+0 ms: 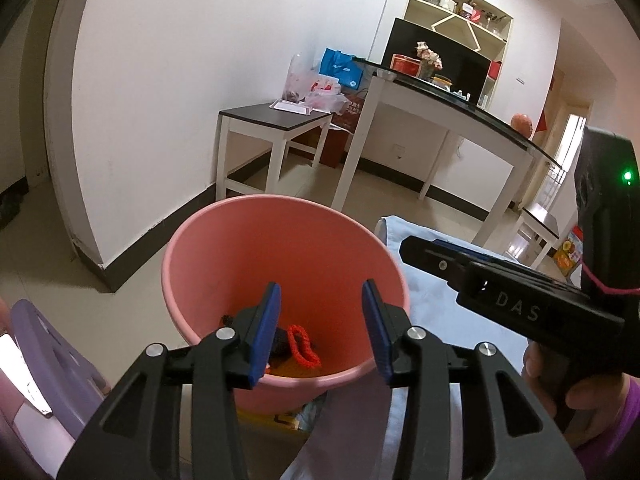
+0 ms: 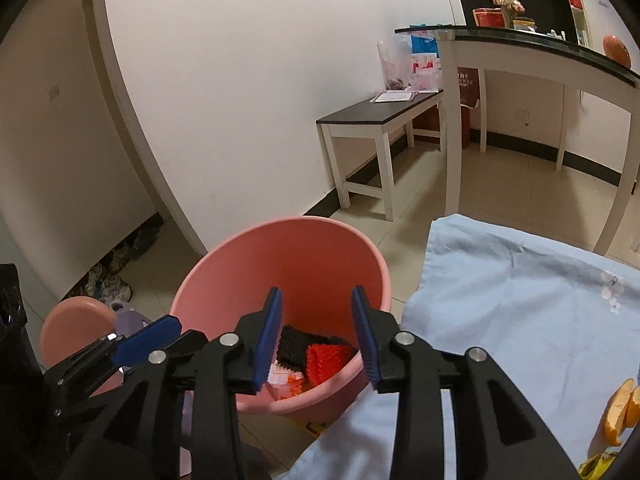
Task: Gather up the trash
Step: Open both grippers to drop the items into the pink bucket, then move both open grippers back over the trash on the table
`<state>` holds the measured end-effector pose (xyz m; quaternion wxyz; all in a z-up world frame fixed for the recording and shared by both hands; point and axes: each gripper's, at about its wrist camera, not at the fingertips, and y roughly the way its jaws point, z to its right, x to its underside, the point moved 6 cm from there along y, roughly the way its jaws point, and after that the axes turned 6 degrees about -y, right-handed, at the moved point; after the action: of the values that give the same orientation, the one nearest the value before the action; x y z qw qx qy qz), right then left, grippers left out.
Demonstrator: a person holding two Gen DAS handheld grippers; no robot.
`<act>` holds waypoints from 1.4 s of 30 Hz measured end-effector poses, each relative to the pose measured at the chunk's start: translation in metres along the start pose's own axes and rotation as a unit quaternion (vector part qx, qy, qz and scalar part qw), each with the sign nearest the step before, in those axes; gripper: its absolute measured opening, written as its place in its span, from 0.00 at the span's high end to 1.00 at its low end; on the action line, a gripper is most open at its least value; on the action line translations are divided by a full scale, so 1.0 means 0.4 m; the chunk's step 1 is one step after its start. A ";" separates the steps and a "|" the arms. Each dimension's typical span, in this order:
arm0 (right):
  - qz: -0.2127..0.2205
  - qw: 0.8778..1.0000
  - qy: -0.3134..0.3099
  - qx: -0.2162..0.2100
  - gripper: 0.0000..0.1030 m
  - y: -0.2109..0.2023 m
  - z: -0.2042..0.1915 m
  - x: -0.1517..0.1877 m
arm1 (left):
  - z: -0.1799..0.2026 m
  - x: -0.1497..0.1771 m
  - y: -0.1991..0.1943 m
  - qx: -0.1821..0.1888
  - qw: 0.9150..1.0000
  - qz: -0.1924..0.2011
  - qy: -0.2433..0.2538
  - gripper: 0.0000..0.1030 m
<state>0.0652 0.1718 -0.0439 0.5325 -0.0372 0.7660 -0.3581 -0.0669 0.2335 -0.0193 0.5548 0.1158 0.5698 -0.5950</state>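
Note:
A pink bucket [image 1: 256, 248] stands on the floor beside a table under a light blue cloth [image 2: 500, 300]. Inside it lie a red knitted piece [image 2: 326, 362], a black knitted piece [image 2: 294, 346] and wrappers [image 2: 284, 384]. My left gripper [image 1: 320, 334] is open and empty above the bucket's near rim. My right gripper [image 2: 316, 338] is open and empty over the bucket [image 2: 280, 256] too. The right gripper's body also shows in the left wrist view [image 1: 500, 296], over the cloth. Orange peel [image 2: 620, 412] lies on the cloth at the right edge.
A purple stool [image 1: 52, 364] stands left of the bucket, and a smaller pink basin [image 2: 72, 328] beside it. A low dark-topped bench [image 1: 276, 120] and a tall white table [image 1: 460, 108] stand by the far wall. Shoes [image 2: 112, 276] lie by the wall.

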 end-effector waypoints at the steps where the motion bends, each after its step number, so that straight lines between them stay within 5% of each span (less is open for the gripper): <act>1: 0.001 1.000 0.000 0.001 0.61 -0.005 0.000 0.001 | 0.006 0.001 -0.006 0.002 1.000 0.001 0.002 0.59; 12: 0.011 1.000 0.008 0.013 0.54 -0.107 0.024 0.038 | 0.081 0.004 -0.036 0.026 1.000 0.002 0.016 0.59; 29: 0.009 0.996 0.046 0.077 0.53 -0.309 0.194 0.158 | 0.302 0.084 -0.019 0.088 0.993 -0.050 0.065 0.59; 42: 0.011 0.978 0.081 0.192 0.53 -0.440 0.451 0.253 | 0.419 0.148 0.006 0.124 0.985 -0.074 0.091 0.59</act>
<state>0.1166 -0.0949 -0.0519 0.4696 0.1035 0.7244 -0.4939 -0.0034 0.0678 -0.0119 0.4366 0.1945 0.5466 -0.6876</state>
